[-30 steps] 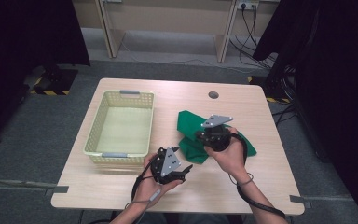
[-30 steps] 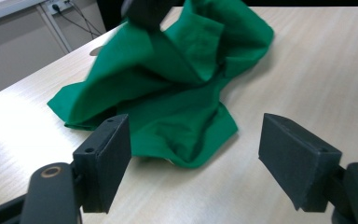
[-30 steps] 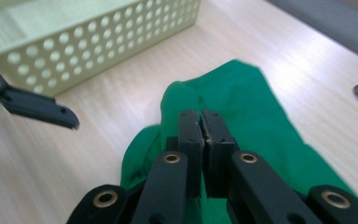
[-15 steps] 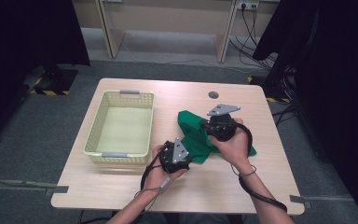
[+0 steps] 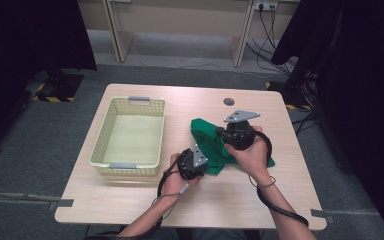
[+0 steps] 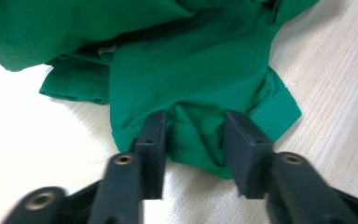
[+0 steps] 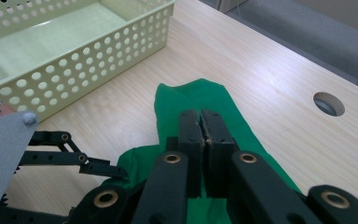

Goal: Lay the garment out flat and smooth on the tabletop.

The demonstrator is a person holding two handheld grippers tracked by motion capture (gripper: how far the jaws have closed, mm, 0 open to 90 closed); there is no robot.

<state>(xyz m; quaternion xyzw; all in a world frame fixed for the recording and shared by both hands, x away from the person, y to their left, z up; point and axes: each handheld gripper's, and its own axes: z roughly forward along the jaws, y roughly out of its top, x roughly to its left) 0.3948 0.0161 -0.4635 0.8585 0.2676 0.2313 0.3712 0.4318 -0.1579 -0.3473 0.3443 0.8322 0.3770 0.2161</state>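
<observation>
Two grippers meet at the green cloth (image 5: 211, 145) on the tabletop (image 5: 260, 197); left gripper (image 6: 193, 140) fingers, just closing, straddle its near hem; right gripper (image 7: 201, 135) fingers pressed together, pinching cloth; basket (image 5: 105, 145) at left.

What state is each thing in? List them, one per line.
Green cloth: crumpled on the table, hem between the left jaws.
Left gripper: jaws have just been closing, a gap left, astride the cloth's hem.
Right gripper: jaws shut over the cloth; a pinch cannot be told.
Basket: upright, empty.
Table: bare wood, round hole open.
</observation>
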